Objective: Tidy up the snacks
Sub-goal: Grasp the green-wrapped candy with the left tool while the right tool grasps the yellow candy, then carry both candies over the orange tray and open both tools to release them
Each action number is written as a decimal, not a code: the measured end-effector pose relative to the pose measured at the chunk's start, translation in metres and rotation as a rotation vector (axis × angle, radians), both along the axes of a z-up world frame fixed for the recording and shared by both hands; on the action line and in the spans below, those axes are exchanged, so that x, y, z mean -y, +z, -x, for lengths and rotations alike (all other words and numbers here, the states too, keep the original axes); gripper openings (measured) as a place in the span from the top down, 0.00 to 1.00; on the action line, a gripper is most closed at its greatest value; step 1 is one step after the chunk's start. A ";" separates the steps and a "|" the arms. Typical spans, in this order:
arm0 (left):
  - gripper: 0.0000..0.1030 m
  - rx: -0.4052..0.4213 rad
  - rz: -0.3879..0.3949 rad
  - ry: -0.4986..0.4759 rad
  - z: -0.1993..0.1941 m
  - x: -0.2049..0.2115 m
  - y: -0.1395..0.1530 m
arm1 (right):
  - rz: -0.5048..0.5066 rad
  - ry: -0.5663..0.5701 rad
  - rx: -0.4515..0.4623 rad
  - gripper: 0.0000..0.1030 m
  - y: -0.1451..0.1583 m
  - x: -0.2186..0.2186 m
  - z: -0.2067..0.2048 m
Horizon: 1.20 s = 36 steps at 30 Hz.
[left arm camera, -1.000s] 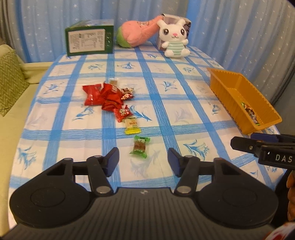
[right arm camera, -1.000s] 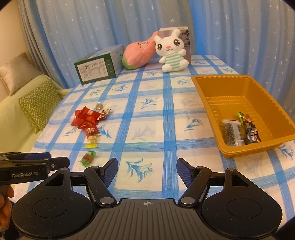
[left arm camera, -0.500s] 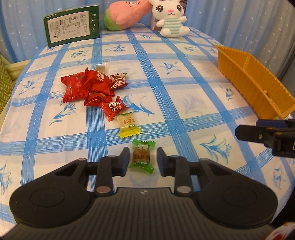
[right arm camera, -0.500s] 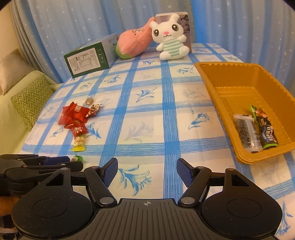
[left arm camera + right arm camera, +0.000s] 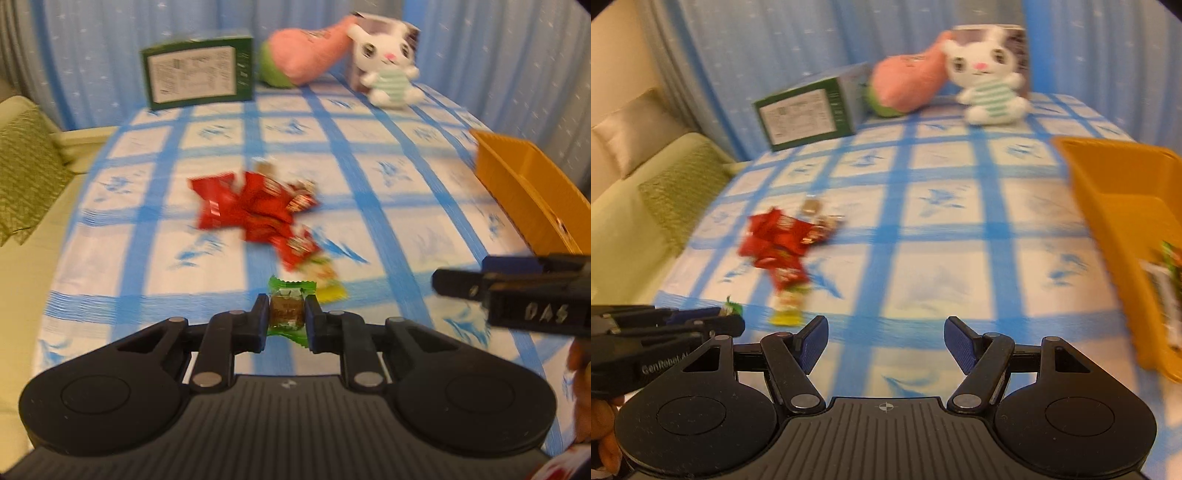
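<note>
My left gripper (image 5: 286,319) is shut on a green-wrapped candy (image 5: 287,314), held above the blue-checked tablecloth. Behind it lie a yellow candy (image 5: 328,284) and a pile of red snack packets (image 5: 255,210). My right gripper (image 5: 884,341) is open and empty over the cloth; it shows at the right edge of the left wrist view (image 5: 517,291). The orange tray (image 5: 1123,206) stands at the right with a few wrapped snacks (image 5: 1167,280) inside. The left gripper with the green candy (image 5: 731,306) shows at the lower left of the right wrist view.
A green box (image 5: 197,77), a pink plush (image 5: 303,55) and a white bunny plush (image 5: 388,70) stand at the far table edge. A sofa with a green cushion (image 5: 26,166) is to the left.
My left gripper has closed on the green candy and lifted it off the cloth. Both views have shifted and are blurred by motion.
</note>
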<state>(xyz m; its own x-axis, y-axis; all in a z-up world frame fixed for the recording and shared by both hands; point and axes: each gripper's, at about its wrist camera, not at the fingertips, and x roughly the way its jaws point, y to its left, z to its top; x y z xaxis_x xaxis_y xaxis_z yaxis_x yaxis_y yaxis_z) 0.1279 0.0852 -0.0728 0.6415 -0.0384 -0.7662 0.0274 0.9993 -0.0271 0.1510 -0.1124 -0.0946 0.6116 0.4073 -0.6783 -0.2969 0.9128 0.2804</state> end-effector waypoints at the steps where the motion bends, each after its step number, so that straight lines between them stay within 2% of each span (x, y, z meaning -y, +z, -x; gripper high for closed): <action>1: 0.83 0.005 -0.002 0.013 -0.001 -0.006 0.003 | -0.005 0.017 0.005 0.32 -0.001 -0.008 -0.002; 4: 0.83 0.020 0.002 0.050 -0.004 -0.023 0.008 | -0.008 0.061 0.017 0.33 -0.004 -0.033 -0.009; 7: 0.83 0.029 0.015 0.084 -0.005 -0.038 0.010 | -0.002 0.101 0.009 0.44 -0.012 -0.056 -0.016; 10: 0.83 0.032 0.030 0.111 -0.005 -0.050 0.011 | 0.009 0.126 0.014 0.47 -0.022 -0.075 -0.022; 13: 0.83 0.043 0.045 0.119 -0.005 -0.055 0.013 | 0.036 0.136 0.020 0.55 -0.032 -0.090 -0.028; 16: 0.83 0.044 0.059 0.129 -0.006 -0.058 0.014 | 0.084 0.143 0.063 0.58 -0.034 -0.100 -0.029; 18: 0.83 0.043 0.061 0.131 -0.007 -0.058 0.013 | 0.135 0.146 0.086 0.67 -0.034 -0.106 -0.027; 19: 0.83 0.043 0.063 0.131 -0.006 -0.058 0.013 | 0.163 0.147 0.095 0.77 -0.035 -0.108 -0.026; 20: 0.83 0.042 0.067 0.130 -0.006 -0.057 0.014 | 0.179 0.148 0.100 0.78 -0.035 -0.108 -0.025; 27: 0.83 0.043 0.082 0.110 -0.001 -0.042 0.019 | 0.186 0.110 0.075 0.79 -0.030 -0.085 -0.012; 36: 0.83 0.051 0.126 0.055 0.019 0.002 0.038 | 0.119 -0.011 0.070 0.79 0.006 -0.016 0.022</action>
